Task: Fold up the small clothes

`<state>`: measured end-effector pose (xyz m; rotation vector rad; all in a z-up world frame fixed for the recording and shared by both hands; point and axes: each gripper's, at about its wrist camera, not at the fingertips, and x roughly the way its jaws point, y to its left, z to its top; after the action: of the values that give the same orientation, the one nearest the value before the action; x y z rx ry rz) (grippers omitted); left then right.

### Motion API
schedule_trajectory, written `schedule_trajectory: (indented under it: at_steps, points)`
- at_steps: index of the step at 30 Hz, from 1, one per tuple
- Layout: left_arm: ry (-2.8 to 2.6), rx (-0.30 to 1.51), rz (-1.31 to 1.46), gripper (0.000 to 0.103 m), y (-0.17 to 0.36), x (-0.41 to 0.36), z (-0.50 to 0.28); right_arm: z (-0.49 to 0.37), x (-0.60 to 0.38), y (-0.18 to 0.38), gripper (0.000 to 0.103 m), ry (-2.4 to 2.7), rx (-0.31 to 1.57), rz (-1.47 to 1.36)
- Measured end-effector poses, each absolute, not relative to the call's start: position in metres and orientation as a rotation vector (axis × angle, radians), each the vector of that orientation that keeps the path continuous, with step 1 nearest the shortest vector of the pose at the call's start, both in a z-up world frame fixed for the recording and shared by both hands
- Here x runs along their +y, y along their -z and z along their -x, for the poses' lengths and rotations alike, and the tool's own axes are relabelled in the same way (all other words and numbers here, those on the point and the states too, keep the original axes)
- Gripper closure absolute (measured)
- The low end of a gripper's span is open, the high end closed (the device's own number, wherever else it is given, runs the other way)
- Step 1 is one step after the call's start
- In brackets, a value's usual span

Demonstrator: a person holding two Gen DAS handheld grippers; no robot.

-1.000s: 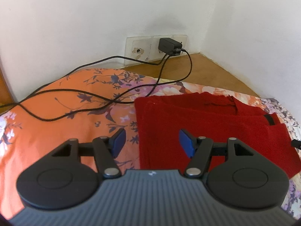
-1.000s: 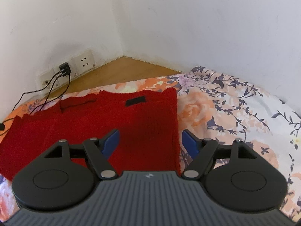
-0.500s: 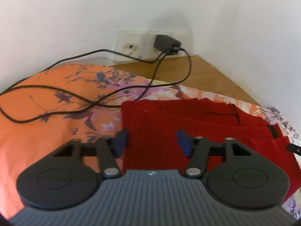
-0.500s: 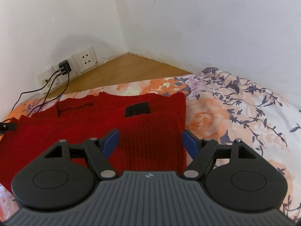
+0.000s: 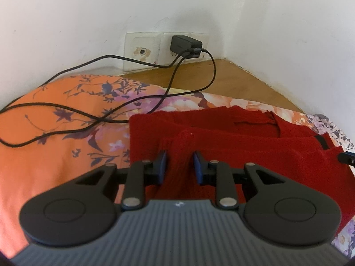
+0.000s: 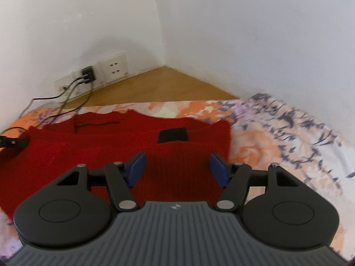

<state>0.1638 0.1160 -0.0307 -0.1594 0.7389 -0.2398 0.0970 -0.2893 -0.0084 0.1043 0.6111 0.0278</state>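
Observation:
A red knitted garment (image 5: 244, 137) lies flat on a floral bedsheet (image 5: 55, 155), with a black label (image 5: 322, 141) at its neck. My left gripper (image 5: 179, 166) sits at the garment's left side. Its blue pads are drawn close, and a raised ridge of red knit is pinched between them. In the right wrist view the same garment (image 6: 111, 146) spreads out to the left, its label (image 6: 172, 134) just ahead. My right gripper (image 6: 177, 168) hovers open over the garment's right part, near its right edge, and only flat knit shows between the pads.
Black cables (image 5: 88, 119) trail over the orange part of the sheet, close to the garment's left edge. They run to a charger (image 5: 185, 44) plugged into the wall sockets (image 6: 113, 66). A wooden ledge (image 5: 221, 82) and white walls close the corner behind.
The left gripper moved right onto the garment, and its pads closed from wide apart onto a fold of knit. The right gripper edged forward over the garment and stayed open.

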Motion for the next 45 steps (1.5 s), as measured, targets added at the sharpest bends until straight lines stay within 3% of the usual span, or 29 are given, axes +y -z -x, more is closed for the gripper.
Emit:
schedule_trajectory:
  at_steps: [9,10,14,16,18,20,34,45]
  points:
    - [0.224,0.757,0.184,0.074,0.035,0.117,-0.169,-0.109,-0.319,0.023,0.032,-0.038,0.666,-0.287]
    - [0.216,0.761,0.194,0.073,0.035,0.117,-0.170,-0.108,-0.317,0.023,0.036,-0.040,0.662,-0.276]
    - [0.193,0.764,0.217,0.073,0.036,0.118,-0.173,-0.103,-0.310,0.023,0.081,-0.079,0.655,-0.252]
    - [0.197,0.759,0.210,0.076,0.035,0.117,-0.172,-0.100,-0.304,0.020,0.085,-0.095,0.639,-0.224]
    - [0.193,0.735,0.185,0.090,0.032,0.115,-0.167,-0.095,-0.298,0.015,0.087,-0.096,0.614,-0.198]
    - [0.194,0.708,0.182,0.091,0.027,0.117,-0.161,-0.089,-0.298,0.010,0.088,-0.092,0.587,-0.209]
    - [0.151,0.500,0.215,0.092,-0.040,0.130,-0.166,-0.107,-0.286,-0.055,0.089,-0.084,0.394,-0.159]
    - [0.088,0.638,0.131,0.092,0.016,0.114,-0.230,-0.185,-0.278,0.000,0.089,0.004,0.539,-0.069]
